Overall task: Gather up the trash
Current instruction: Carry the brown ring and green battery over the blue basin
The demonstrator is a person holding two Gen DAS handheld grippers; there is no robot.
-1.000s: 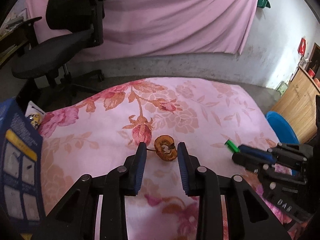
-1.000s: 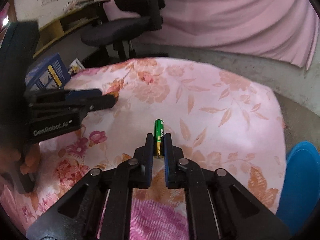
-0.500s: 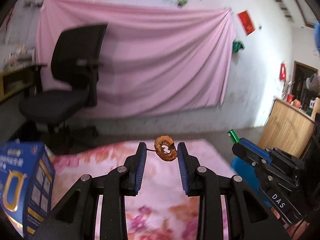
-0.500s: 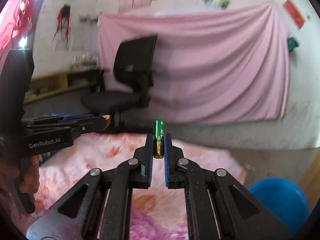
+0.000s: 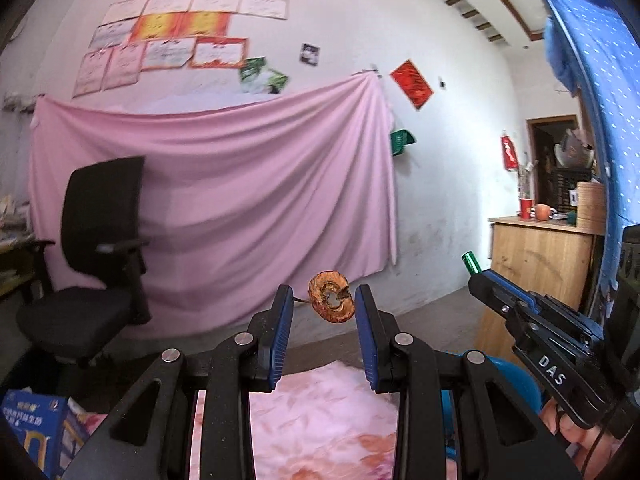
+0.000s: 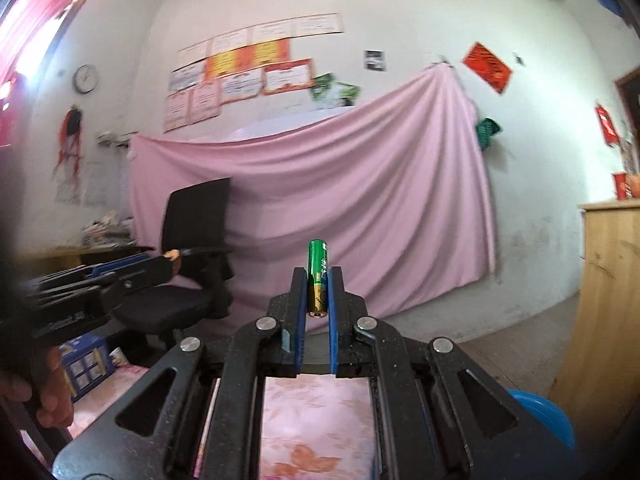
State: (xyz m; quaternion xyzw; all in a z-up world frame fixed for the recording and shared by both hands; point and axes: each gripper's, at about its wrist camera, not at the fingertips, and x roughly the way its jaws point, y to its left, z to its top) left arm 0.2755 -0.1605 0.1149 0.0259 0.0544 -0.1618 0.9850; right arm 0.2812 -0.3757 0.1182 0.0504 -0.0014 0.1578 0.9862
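While both tongs are raised well above the flowered cloth (image 5: 320, 412), each is seen to be gripping a piece of trash. A brown, dried fruit ring (image 5: 331, 303) is pinched between the blue-padded fingers of the left tongs (image 5: 324, 308); its thin stem is pointed toward the left finger, and its edge is pressed against the right one. A green and gold battery (image 6: 317, 276) is clamped upright in the right tongs (image 6: 318, 280), with its green end standing above the fingertips and its metal end low between the pads. The right tongs (image 5: 476, 276) are also shown at the right edge of the left wrist view, held by a hand (image 5: 576, 436) of which only part can be seen, the green battery tip (image 5: 469, 261) poking out. Beyond the tongs, a black office chair (image 5: 100, 240) is placed before a pink sheet (image 5: 240, 168) hung on the wall. A blue box (image 5: 32, 428) is seen low at the left, and part of a blue bin (image 6: 540, 416) low at the right, beside a wooden cabinet (image 5: 536, 268).
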